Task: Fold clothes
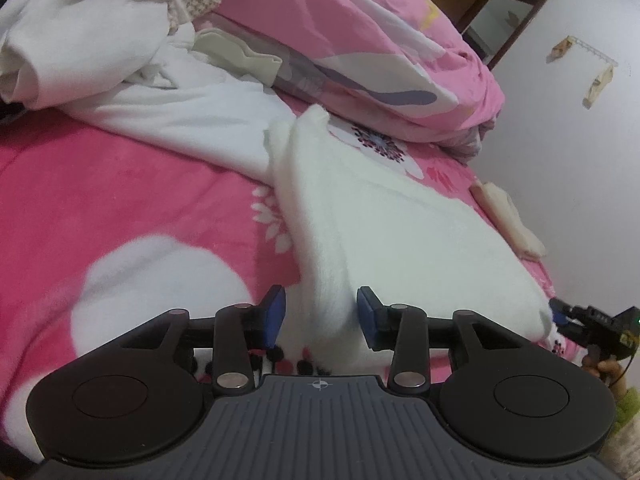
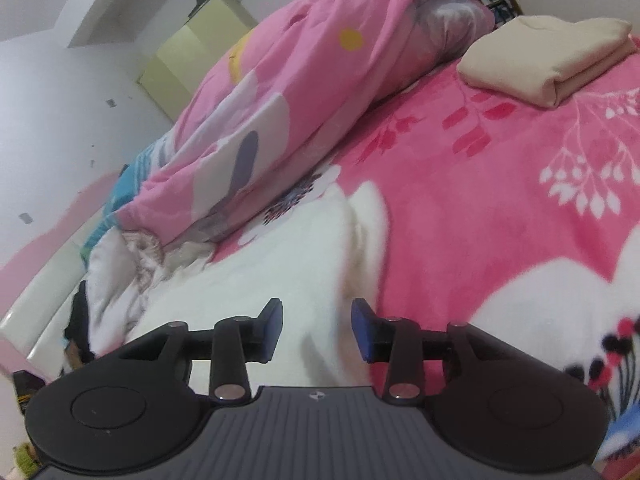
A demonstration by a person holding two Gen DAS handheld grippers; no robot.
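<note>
On our left hand-held gripper (image 1: 321, 316) and right hand-held gripper (image 2: 317, 330) we see the same build: a ribbed grey body with a small crosshair mark, two round black discs, black linkage arms with silver pivot pins, and blue pads on black fingers (image 1: 370, 312).

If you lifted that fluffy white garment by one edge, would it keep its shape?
Probably not. The white garment drapes in soft ridges over the pink blanket, so it would likely sag and unfold. Its fuzzy pile suggests it is light and not slippery. Between the left tool pads it bunches into a ridge, so pushing would likely wrinkle it rather than slide it.
</note>
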